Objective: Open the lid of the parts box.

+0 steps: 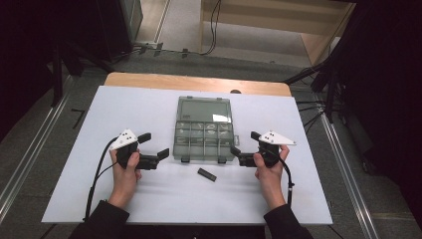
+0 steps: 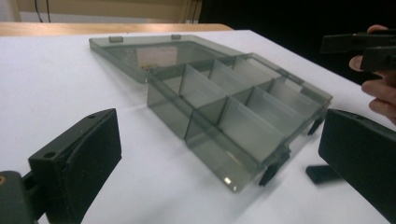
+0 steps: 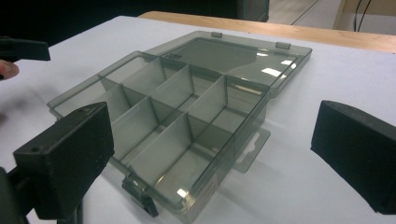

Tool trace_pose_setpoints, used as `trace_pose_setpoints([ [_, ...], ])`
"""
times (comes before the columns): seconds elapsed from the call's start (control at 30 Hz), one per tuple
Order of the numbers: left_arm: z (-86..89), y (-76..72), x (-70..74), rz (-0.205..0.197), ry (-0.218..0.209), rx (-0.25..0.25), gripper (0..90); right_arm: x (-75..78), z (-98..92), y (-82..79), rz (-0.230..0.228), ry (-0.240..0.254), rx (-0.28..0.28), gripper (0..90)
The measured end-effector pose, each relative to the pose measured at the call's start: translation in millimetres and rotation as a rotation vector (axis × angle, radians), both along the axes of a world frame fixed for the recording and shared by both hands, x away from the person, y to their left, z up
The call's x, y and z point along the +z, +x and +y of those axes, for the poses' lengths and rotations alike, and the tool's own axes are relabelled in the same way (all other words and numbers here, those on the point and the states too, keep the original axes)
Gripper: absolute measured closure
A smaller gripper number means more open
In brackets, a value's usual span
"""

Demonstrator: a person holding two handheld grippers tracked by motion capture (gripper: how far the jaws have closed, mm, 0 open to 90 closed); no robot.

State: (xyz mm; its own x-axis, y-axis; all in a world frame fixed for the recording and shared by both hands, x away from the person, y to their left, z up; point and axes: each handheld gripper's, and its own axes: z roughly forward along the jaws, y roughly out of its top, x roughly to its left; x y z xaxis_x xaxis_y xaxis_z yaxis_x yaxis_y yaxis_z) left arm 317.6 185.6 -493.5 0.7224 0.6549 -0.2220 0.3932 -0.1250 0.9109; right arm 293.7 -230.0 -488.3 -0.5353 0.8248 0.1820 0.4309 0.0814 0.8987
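A clear plastic organizer box (image 1: 204, 129) lies open at the centre of a white table (image 1: 149, 104), its lid (image 1: 205, 109) folded flat toward 12 o'clock and its divided tray nearer the person. The dividers split the tray into small compartments in two rows, and each one in view is bare.

The left gripper (image 1: 154, 147), held in the person's left hand (image 1: 125, 169), sits at about 9 o'clock of the box, just beside its near left corner without touching it. Its jaws stand spread wide with nothing between them; in the left gripper view the two black pads (image 2: 91, 163) frame the tray's near edge.

The right gripper (image 1: 244, 147), held in the right hand (image 1: 268, 172), sits at about 3 o'clock of the box, close to the near right corner, also apart from it. Its jaws are likewise wide apart and grip nothing; in the right gripper view the tray fills the gap between the pads (image 3: 74, 154).

A small black bar (image 1: 207, 175) lies loose on the table at 6 o'clock of the box, between the two hands and clear of both grippers. Two dark latches (image 1: 185, 160) hang from the tray's near edge. A cable (image 1: 97, 174) trails from the left gripper toward the table's near edge.
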Motion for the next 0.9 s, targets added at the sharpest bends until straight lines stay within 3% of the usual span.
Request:
trace_pose_setpoints([
  [0.43,25.6,-32.7,8.3,-0.056,0.004,-0.004,0.0,0.6,0.5,-22.1,-0.015,-0.054,0.053,0.0],
  [0.9,66.7,-56.0,14.6,-0.089,-0.001,0.045,0.0,8.7,-1.0,-23.6,-0.022,-0.069,0.094,0.0],
])
